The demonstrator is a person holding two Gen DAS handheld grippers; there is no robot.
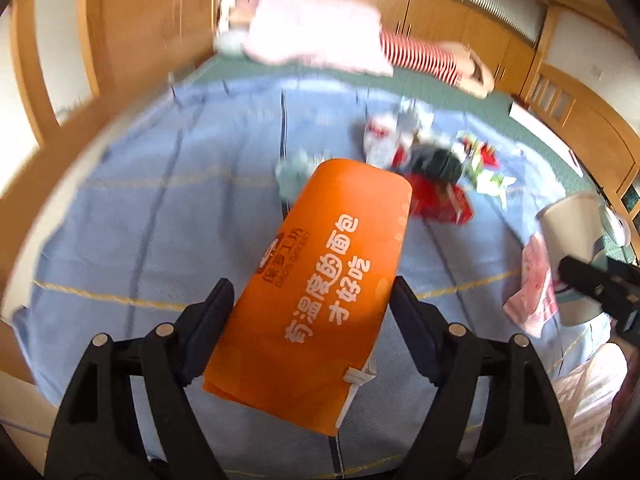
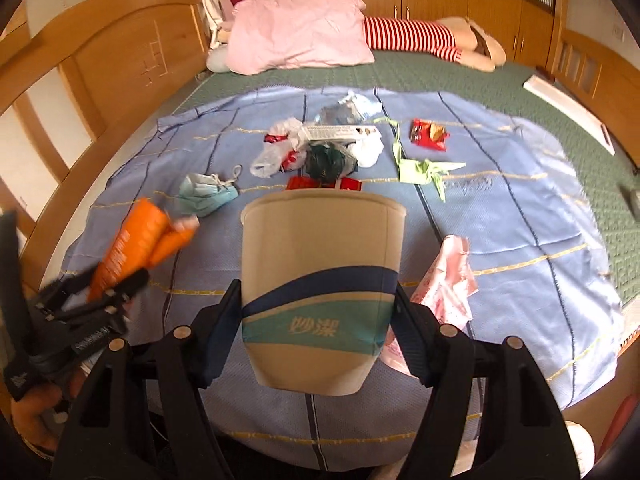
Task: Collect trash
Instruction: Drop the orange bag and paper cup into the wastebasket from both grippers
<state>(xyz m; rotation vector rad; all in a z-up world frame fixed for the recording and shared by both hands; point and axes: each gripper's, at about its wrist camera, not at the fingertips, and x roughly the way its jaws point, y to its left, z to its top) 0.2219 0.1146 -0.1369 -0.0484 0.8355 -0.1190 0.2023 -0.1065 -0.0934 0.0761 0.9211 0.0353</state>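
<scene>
An orange paper bag (image 1: 328, 280) with white print hangs above the blue sheet, and my left gripper (image 1: 312, 292) is shut on its lower half. The right wrist view shows this bag (image 2: 136, 240) lifted at the left, blurred. My right gripper (image 2: 318, 290) is shut on a beige paper cup (image 2: 320, 248) with a blue and teal band, held upright with its mouth tilted away. On the sheet lie a blue face mask (image 2: 206, 196), white plastic bags (image 2: 276, 152), a red snack wrapper (image 2: 428, 134), green paper scraps (image 2: 420, 168) and a pink wrapper (image 2: 448, 280).
The blue sheet (image 2: 520, 220) covers a green mat on a bed. A pink pillow (image 2: 300, 32) and a red-striped cushion (image 2: 408, 36) lie at the far end. A wooden bed frame (image 2: 100, 80) runs along the left side. A hand (image 2: 36, 408) grips the left tool.
</scene>
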